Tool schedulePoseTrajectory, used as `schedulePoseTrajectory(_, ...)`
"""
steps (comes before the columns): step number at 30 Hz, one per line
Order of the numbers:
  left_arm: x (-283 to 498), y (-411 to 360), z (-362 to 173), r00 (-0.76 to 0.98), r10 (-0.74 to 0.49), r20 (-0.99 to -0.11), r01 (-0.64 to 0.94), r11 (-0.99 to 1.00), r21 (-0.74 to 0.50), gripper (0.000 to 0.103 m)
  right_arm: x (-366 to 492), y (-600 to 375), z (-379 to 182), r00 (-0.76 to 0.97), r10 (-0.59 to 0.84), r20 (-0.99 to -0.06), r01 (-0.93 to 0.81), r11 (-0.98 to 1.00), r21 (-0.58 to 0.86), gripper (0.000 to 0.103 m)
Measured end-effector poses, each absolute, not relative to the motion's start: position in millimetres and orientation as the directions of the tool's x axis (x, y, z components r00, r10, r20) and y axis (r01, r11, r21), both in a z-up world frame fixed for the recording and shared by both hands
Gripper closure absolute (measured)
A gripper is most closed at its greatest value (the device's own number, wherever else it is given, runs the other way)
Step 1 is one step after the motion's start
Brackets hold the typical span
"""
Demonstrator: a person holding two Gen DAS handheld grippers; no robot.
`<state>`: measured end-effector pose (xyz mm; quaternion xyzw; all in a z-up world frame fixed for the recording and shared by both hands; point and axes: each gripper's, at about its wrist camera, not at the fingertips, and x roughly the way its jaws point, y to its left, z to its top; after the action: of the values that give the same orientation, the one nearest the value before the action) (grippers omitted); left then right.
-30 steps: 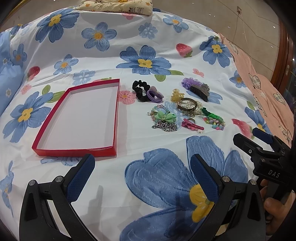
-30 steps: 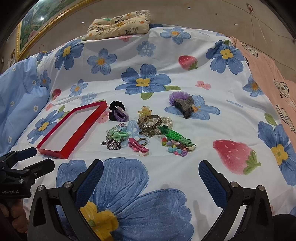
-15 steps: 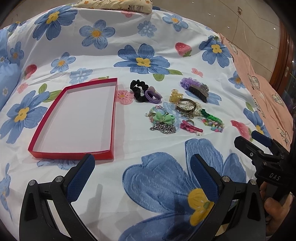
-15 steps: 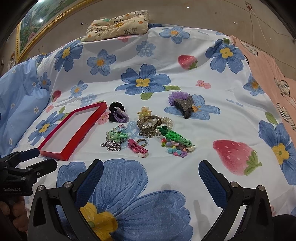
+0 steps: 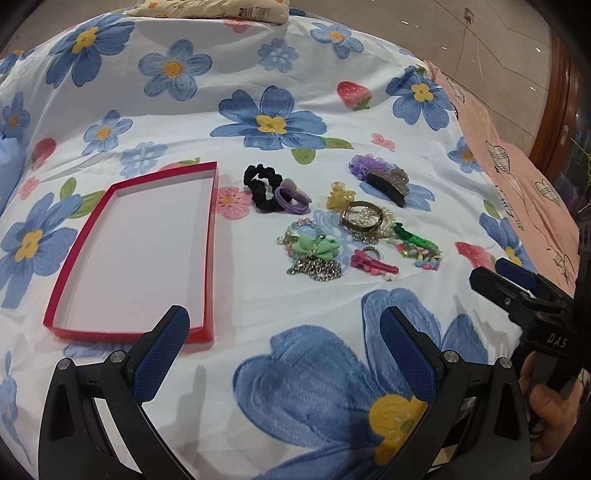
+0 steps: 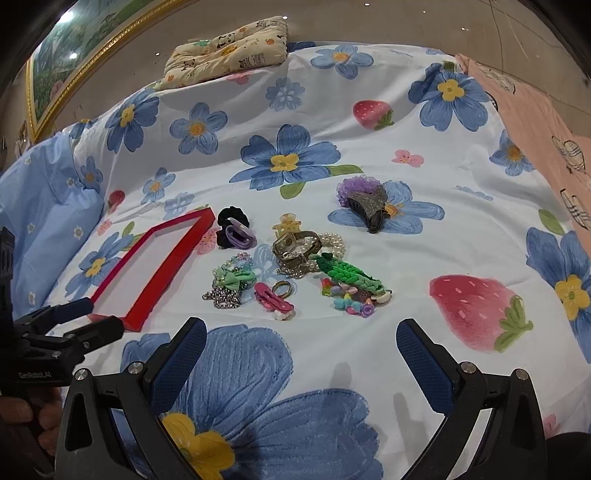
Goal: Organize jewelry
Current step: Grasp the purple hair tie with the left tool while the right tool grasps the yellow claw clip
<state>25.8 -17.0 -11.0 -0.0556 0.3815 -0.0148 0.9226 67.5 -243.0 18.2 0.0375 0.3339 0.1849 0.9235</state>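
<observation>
Both grippers have crept forward over the flowered bedspread, the left gripper and right gripper each spread wide and empty. Toward the bed's left edge lies the red tray; the jewelry pile sits just right of it, mid-bed.

Jewelry pile is too tangled to count: pearl strand partly under the bangle, chain half under the green bow. Purple scrunchie mostly behind the dark hair claw. Pillow cut off by the top edge in left view. Framed picture cropped at the lens rim. Hand on the right gripper only partly visible, rest past the edge. Lettering on the left gripper's body in right view too small to read reliably.
</observation>
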Motion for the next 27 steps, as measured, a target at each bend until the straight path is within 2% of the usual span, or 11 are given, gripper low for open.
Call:
schedulePoseTrajectory(8,57.3,-2.5,-2.9,0.703,-0.078,-0.707,-0.031,0.99,-0.139,0.0,91.7,-249.9,25.0,0.697,0.389,-0.602,-0.309,0.921,0.238,0.001)
schedulePoseTrajectory(13,84.6,2.6,0.2,0.691,-0.061,-0.72,-0.031,0.993,-0.114,0.004,113.2,-247.8,22.6,0.67,0.401,-0.625,-0.307,0.916,0.259,0.013)
schedulePoseTrajectory(20,125.2,11.2,-6.6,0.653,-0.088,-0.752,-0.025,0.99,-0.138,0.019,153.0,-237.0,19.2,0.62,0.434,-0.654,-0.326,0.9,0.289,0.037)
schedulePoseTrajectory(24,151.0,13.4,-12.3,0.636,-0.097,-0.766,-0.021,0.989,-0.143,0.021,182.7,-224.3,18.5,0.59,0.451,-0.67,-0.354,0.89,0.287,0.044)
schedulePoseTrajectory(27,169.1,15.6,-19.2,0.617,-0.121,-0.777,-0.017,0.986,-0.167,0.021,204.8,-213.8,14.5,0.562,0.469,-0.681,-0.371,0.879,0.299,0.044)
